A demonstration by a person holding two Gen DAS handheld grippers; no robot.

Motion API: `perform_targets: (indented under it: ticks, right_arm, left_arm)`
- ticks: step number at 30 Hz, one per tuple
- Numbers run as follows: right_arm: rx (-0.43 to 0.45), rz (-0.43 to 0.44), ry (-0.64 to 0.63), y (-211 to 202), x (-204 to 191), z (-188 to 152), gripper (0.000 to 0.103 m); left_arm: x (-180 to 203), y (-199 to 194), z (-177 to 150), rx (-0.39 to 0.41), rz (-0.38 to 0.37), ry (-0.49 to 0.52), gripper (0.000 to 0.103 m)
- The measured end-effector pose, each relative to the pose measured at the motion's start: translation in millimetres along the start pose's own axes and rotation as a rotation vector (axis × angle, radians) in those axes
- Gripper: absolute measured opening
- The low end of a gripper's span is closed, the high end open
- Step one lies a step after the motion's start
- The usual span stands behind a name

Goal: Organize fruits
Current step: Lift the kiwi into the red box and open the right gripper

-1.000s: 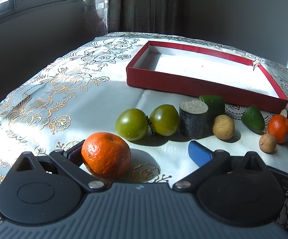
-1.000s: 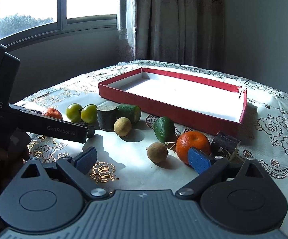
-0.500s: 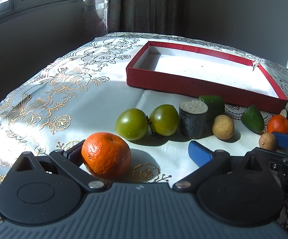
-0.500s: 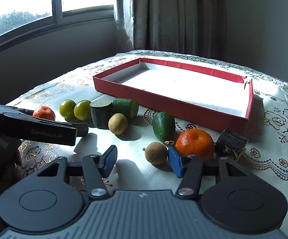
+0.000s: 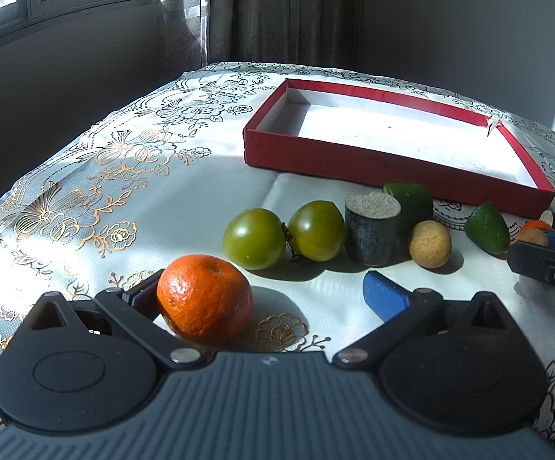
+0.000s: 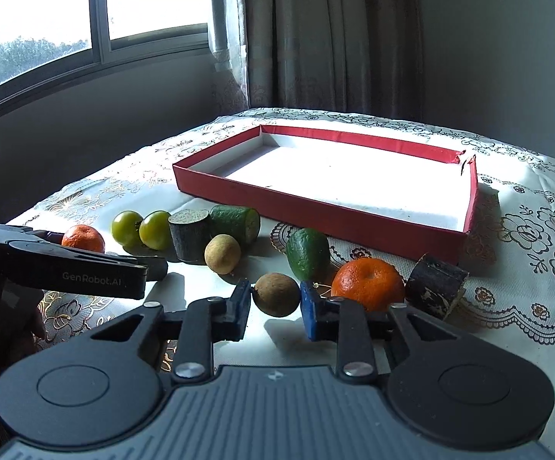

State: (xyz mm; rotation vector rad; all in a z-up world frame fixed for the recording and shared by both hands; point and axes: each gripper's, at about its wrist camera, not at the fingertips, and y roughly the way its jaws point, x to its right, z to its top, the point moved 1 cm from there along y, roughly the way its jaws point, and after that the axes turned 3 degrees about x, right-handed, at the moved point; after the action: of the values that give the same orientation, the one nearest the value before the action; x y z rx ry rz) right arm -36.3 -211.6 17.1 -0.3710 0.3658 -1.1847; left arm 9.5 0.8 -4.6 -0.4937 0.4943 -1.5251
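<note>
In the left wrist view, the left claw (image 5: 265,297) stands wide open low over the surface (image 5: 208,188), which is covered with a white cloth bearing a gold flower print. A round orange mandarin (image 5: 204,299) lies between its fingers, touching or nearly touching the left finger and well apart from the blue-padded right finger (image 5: 384,299). Beyond it sit two shiny green tomatoes (image 5: 283,234) side by side, then a dark grey cylinder with a pale grainy top (image 5: 371,230), a green cylinder piece (image 5: 409,201) just behind it, a small tan round fruit (image 5: 430,244) and a dark green avocado (image 5: 486,228). The shallow red cardboard box with a white floor (image 5: 354,166) lies farther back, with nothing in it. At the right edge the right claw (image 5: 542,255) reaches in, partly hiding a brown fruit and a second mandarin. In the right wrist view, the right claw (image 6: 275,306) has its fingers drawn in to either side of a small brown round fruit (image 6: 277,294) that rests on the surface; whether the pads press it I cannot tell. Just to the right lie a second orange mandarin (image 6: 369,283) and a dark bark-covered cylinder on its side (image 6: 436,285), with the avocado (image 6: 308,253) behind. The left claw (image 6: 85,268) shows at the left, beside the first mandarin (image 6: 83,238).
</note>
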Motion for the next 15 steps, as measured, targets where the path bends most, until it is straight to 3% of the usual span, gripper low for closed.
perform_targets:
  ticks: [6, 10, 15]
  right_arm:
    - [0.086, -0.109, 0.034, 3.7, 30.9, 33.8, 0.027]
    - [0.056, -0.199, 0.077, 28.9, 64.0, 42.3, 0.027]
    - [0.032, -0.252, 0.102, 43.7, 78.4, 36.3, 0.027]
  left_arm:
    - [-0.1, -0.2, -0.4, 0.001, 0.0, 0.0, 0.103]
    - [0.1, 0.0, -0.2, 0.001, 0.0, -0.001, 0.103]
    - [-0.2, -0.3, -0.5, 0.001, 0.0, 0.0, 0.103]
